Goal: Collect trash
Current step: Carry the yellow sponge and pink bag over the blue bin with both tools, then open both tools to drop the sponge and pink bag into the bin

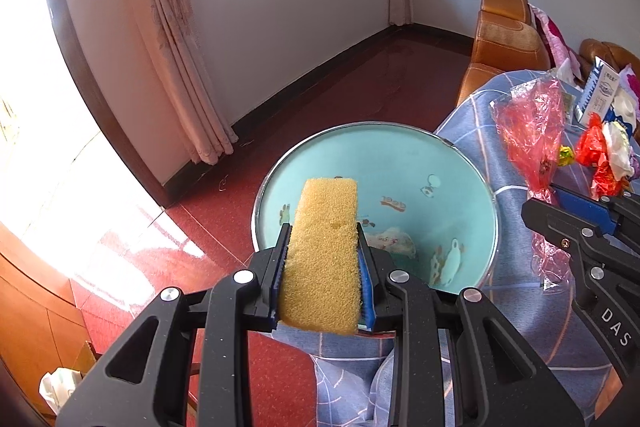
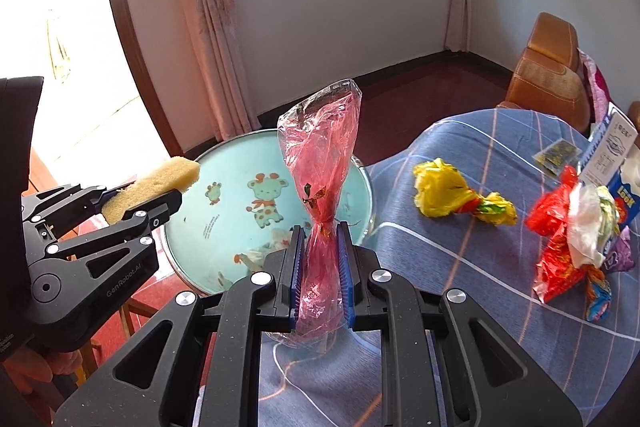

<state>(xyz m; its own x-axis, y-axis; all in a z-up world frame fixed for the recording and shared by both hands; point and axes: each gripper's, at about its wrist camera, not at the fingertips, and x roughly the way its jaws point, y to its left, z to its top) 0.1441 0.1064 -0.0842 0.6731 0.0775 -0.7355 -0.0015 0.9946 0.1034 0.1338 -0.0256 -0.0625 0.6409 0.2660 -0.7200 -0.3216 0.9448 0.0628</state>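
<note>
My left gripper [image 1: 323, 229] is shut on a yellow sponge [image 1: 325, 251], held over the teal basin [image 1: 472, 195] with cartoon prints; the same gripper [image 2: 178, 193] and sponge [image 2: 160, 183] show at the left of the right wrist view. My right gripper [image 2: 319, 229] is shut on a twisted pink plastic bag [image 2: 322, 163] that stands up between its pads, near the basin's [image 2: 224, 211] right rim. In the left wrist view that bag [image 1: 532, 131] and right gripper [image 1: 554, 195] sit at the right edge.
A blue checked cloth [image 2: 460, 259] covers the surface. On it lie a yellow crumpled wrapper [image 2: 444, 193], a red and white pile of wrappers [image 2: 568, 243], a blue-white carton [image 2: 612, 163] and a small dark sachet [image 2: 556, 155]. An orange leather sofa [image 1: 504, 39] stands behind; red floor [image 1: 320, 99] lies around the basin.
</note>
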